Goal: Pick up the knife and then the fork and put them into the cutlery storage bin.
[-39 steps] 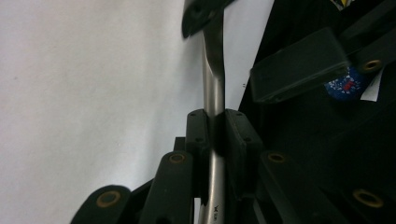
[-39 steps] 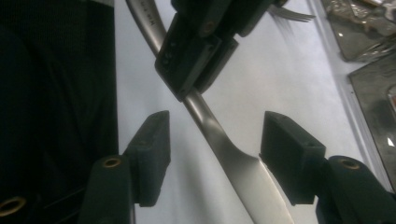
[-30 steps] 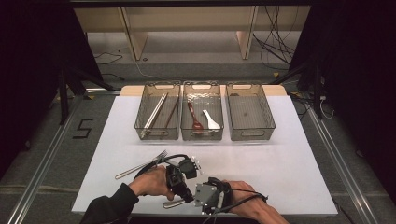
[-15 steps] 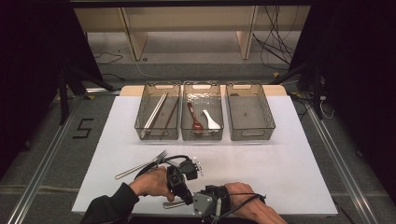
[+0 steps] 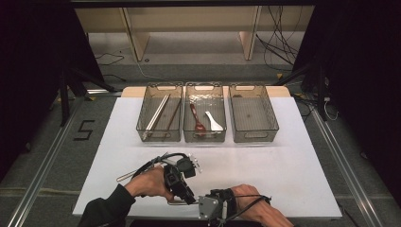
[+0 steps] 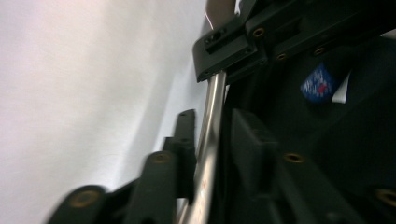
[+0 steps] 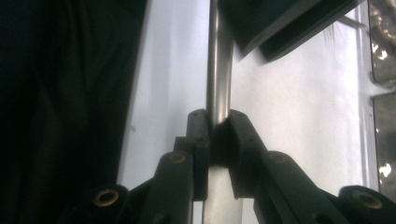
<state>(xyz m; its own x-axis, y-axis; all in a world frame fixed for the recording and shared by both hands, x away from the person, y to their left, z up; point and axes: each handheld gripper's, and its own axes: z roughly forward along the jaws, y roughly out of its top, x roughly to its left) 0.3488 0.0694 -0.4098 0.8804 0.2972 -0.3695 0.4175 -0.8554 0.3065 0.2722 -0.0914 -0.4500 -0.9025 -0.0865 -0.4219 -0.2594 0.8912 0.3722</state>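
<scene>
Both tongs (image 7: 215, 122) clamp one metal handle (image 7: 218, 70), bins (image 5: 206, 113) well apart.

A black "5" marks the floor (image 5: 85, 130) left of the table.

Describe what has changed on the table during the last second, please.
Little changed. The right gripper slid a bit toward the near table edge and stays shut on the metal utensil handle. The left gripper barely moved and is beside the same handle. The fork and the three bins with their contents stayed in place.
</scene>
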